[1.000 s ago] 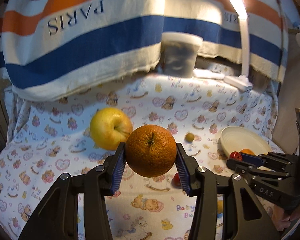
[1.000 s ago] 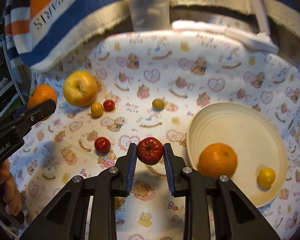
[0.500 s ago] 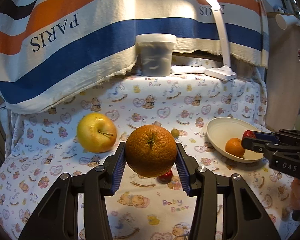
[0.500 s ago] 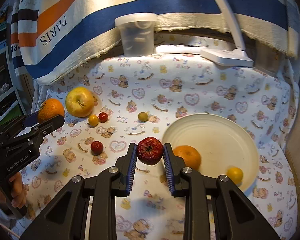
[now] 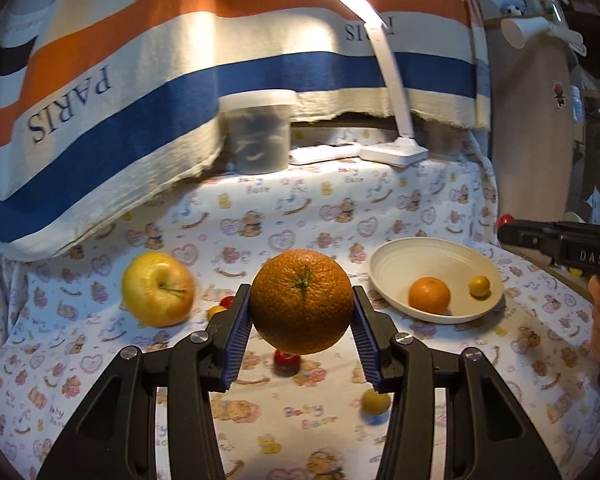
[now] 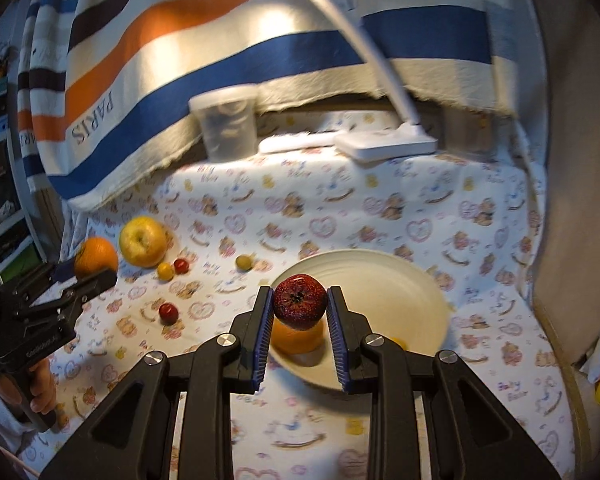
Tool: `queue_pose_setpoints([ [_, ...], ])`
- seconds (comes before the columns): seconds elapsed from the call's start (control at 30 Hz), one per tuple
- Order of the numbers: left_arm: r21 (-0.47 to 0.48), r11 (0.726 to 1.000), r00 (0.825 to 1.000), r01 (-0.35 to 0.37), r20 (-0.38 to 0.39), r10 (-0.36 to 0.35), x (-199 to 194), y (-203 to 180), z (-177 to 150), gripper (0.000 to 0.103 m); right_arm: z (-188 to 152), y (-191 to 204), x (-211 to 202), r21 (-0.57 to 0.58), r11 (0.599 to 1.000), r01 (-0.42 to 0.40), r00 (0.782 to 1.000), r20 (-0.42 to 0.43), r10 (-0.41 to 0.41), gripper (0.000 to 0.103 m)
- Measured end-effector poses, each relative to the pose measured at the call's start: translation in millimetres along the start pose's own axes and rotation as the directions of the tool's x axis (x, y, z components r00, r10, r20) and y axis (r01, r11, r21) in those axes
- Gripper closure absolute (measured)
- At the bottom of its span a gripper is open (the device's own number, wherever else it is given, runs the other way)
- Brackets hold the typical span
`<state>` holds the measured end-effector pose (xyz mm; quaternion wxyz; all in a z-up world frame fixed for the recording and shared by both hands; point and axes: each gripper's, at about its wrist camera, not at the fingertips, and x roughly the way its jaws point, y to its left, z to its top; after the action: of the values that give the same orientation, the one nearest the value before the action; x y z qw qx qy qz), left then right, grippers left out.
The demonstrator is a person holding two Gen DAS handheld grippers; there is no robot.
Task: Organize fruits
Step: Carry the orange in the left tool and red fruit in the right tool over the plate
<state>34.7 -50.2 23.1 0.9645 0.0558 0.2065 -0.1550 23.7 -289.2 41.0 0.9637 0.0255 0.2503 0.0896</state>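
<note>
Left hand-held gripper [image 5: 302, 316] clamped on a large orange [image 5: 301, 301], stem end facing the camera, lifted clear of the table [image 5: 328, 216] under its bear-print cloth. Behind and to the left, a yellow apple [image 5: 158, 289] lying on the cloth, with two small fruits, one red [image 5: 227, 301] and one yellow [image 5: 217, 311], just beside it. Below the orange, a small red fruit [image 5: 286, 361]; lower right, a small yellow-green one [image 5: 375, 401]. To the right, a cream bowl [image 5: 384, 280] holding a mandarin [image 5: 429, 295] and a small yellow fruit [image 5: 480, 286]. At the right edge, the right hand-held gripper [image 5: 504, 229], blurred, with something red at its tip. At the back, a lidded tub [image 5: 259, 136], a white desk lamp [image 5: 394, 152] and a striped towel [image 5: 140, 92].
</note>
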Motion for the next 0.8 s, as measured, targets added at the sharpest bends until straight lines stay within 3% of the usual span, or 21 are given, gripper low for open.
queue_pose_setpoints([
  [0.23, 0.032, 0.998, 0.992, 0.056, -0.112, -0.052, 29.7, -27.2, 12.5, 0.057, -1.0, -28.2, 2.4, 0.087, 0.996, -0.019, 1.000, 0.004, 0.019, 0.075],
  [0.43, 0.091, 0.988, 0.987, 0.126, -0.113, -0.115, 38.5, -66.2, 34.5, 0.057, -3.4, -39.5, 3.3, 0.112, 0.994, -0.010, 1.000, 0.003, 0.010, 0.075],
  [0.6, 0.110, 0.960, 0.957, 0.257, -0.167, -0.237, 55.9, -101.5, 42.0, 0.057, -1.8, -53.5, -2.1, 0.145, 0.989, 0.017, 1.000, 0.002, -0.018, 0.075],
  [0.8, 0.110, 0.941, 0.924, 0.320, -0.255, -0.285, 85.7, -132.5, 34.4, 0.057, -5.4, -79.0, 12.2, 0.227, 0.973, 0.042, 0.996, -0.088, -0.022, 0.075],
])
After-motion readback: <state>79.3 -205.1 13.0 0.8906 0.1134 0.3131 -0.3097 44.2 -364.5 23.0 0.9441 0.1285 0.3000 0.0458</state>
